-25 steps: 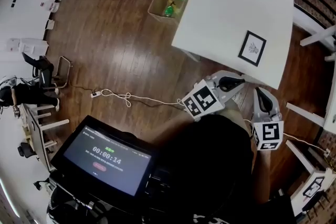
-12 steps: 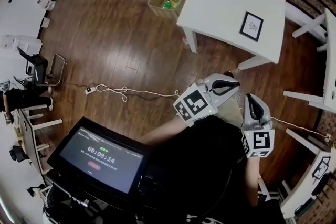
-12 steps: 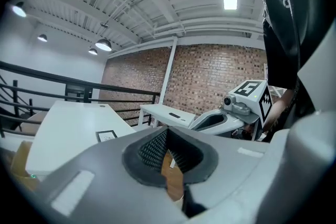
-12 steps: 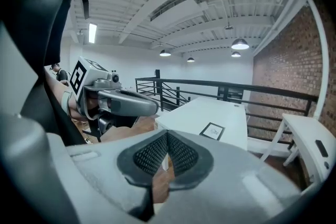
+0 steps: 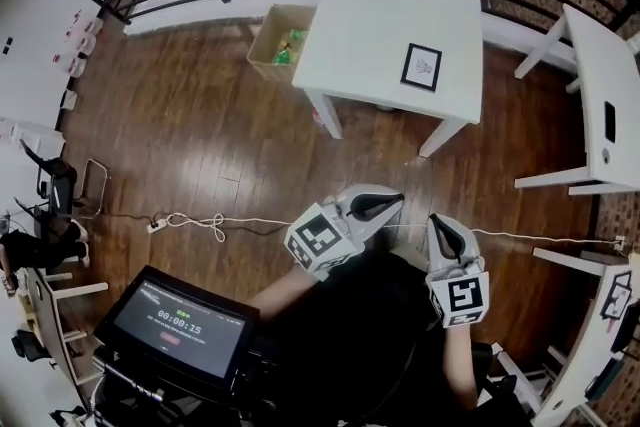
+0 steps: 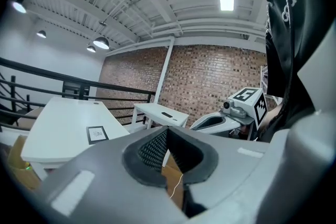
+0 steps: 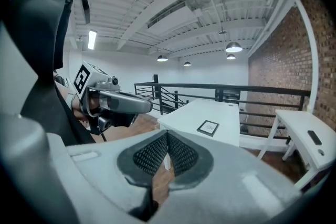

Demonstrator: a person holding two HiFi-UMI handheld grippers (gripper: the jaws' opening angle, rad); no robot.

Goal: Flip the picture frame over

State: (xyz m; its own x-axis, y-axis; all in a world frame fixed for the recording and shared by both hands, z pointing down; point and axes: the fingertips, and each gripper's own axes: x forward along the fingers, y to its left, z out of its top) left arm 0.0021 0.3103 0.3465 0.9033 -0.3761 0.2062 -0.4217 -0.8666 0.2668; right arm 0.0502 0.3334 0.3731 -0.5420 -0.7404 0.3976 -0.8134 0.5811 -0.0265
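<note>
Wooden floor (image 5: 230,135) lay beneath the left gripper (image 5: 398,200) and right gripper (image 5: 437,220), both jaws clenched on nothing, while the picture frame (image 5: 421,66) lay flat on the white table (image 5: 370,15) well ahead, roughly centred between them, neither hand clearly nearer.

Left tongs (image 5: 392,203) and right tongs (image 5: 438,223), both closed and empty, point forward side by side.
</note>
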